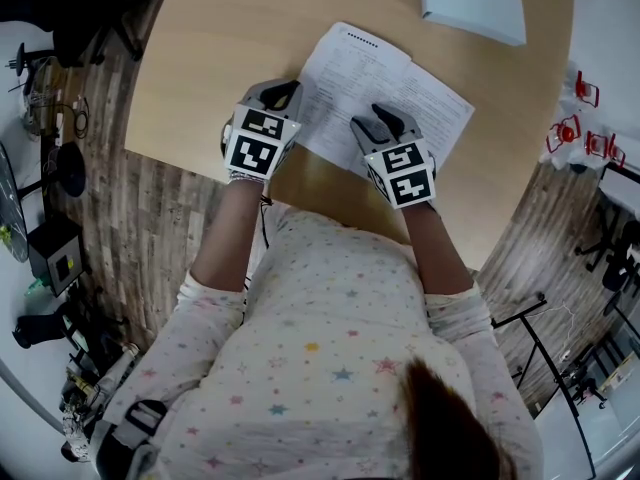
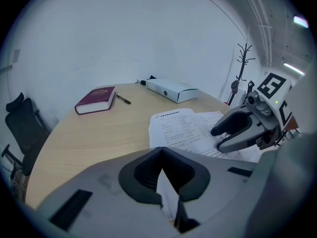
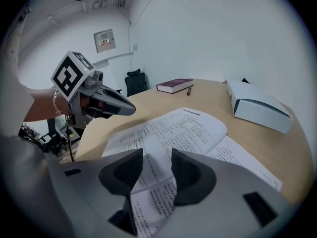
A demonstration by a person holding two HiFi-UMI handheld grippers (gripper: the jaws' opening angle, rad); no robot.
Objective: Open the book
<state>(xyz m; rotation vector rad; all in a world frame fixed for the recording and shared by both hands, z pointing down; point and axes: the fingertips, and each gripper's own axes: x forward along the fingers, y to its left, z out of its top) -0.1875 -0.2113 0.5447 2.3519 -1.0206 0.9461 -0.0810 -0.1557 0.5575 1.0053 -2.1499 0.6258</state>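
Your one open book [image 1: 385,93] lies flat on the table [image 1: 220,38]. Your left gripper [image 1: 283,96] pinches one page tight. Your right gripper [image 1: 385,120] has its jaws apart over a page. One red book [image 2: 95,99] and one white box [image 1: 472,1] sit behind.

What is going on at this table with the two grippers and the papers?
A person at a round wooden table holds a gripper in each hand, working on a booklet that already lies open. The left gripper is shut on the edge of one page at the booklet's left side. The right gripper has its jaws apart above the right-hand pages, gripping nothing. A dark red book, a pen and a white box lie untouched on the far side.
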